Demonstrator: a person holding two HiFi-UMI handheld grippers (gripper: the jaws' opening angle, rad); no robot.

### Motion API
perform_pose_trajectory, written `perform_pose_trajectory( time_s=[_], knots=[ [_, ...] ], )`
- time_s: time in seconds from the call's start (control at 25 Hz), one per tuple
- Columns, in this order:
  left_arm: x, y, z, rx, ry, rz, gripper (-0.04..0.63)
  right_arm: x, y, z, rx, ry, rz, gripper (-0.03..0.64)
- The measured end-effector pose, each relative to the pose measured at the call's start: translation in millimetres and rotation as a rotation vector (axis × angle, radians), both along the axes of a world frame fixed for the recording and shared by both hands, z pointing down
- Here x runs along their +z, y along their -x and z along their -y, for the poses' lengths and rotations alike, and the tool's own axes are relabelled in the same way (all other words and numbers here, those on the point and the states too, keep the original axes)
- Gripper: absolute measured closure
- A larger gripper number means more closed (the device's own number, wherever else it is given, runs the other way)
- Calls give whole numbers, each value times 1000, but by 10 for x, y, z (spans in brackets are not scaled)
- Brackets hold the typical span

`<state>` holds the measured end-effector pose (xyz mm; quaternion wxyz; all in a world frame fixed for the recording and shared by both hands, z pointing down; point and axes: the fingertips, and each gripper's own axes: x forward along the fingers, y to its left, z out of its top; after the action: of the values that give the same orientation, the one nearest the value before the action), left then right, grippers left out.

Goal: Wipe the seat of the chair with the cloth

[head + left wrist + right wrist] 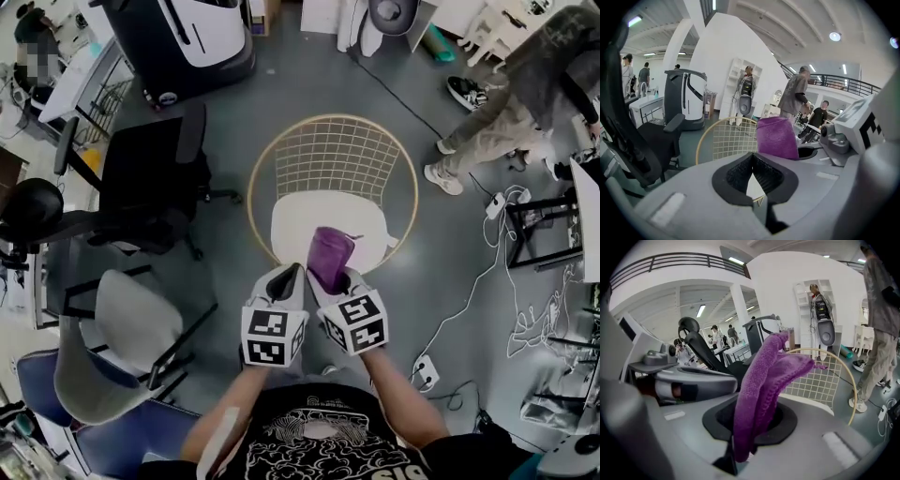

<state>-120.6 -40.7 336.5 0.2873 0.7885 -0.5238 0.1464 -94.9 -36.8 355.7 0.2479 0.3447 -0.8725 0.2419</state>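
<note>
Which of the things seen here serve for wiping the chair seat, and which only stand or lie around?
For the job: purple cloth; white seat; wire chair; right gripper, shut on the cloth.
Only around: black office chair; grey chair; floor cables; power strip.

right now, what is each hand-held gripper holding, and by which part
Right hand-held gripper: the purple cloth, by a bunched fold. Left hand-held gripper: nothing.

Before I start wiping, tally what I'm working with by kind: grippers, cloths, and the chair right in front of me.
Handheld two-jaw grippers: 2, left gripper and right gripper
Purple fabric cloth: 1, clamped in the right gripper
Round gold wire chair with a white seat: 1
Total: 4
</note>
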Motion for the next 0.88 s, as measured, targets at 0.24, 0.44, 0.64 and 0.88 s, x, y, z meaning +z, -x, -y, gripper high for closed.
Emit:
perform_pose_trajectory(
  time_s=[0.24, 0.44, 0.64, 0.88],
  knots=[
    [307, 236, 488, 2, 32, -50, 595, 480, 275, 476, -6, 97, -5, 554],
    [598, 350, 804, -18, 55, -60, 595, 917, 424, 758, 5, 161, 3, 554],
    [877, 382, 1074, -18, 40, -66, 595, 1361, 529, 982, 6, 218, 40, 554],
    [1392, 352, 1298, -76, 109, -45, 594, 2045, 571, 1172, -59, 303, 46, 552]
  ],
)
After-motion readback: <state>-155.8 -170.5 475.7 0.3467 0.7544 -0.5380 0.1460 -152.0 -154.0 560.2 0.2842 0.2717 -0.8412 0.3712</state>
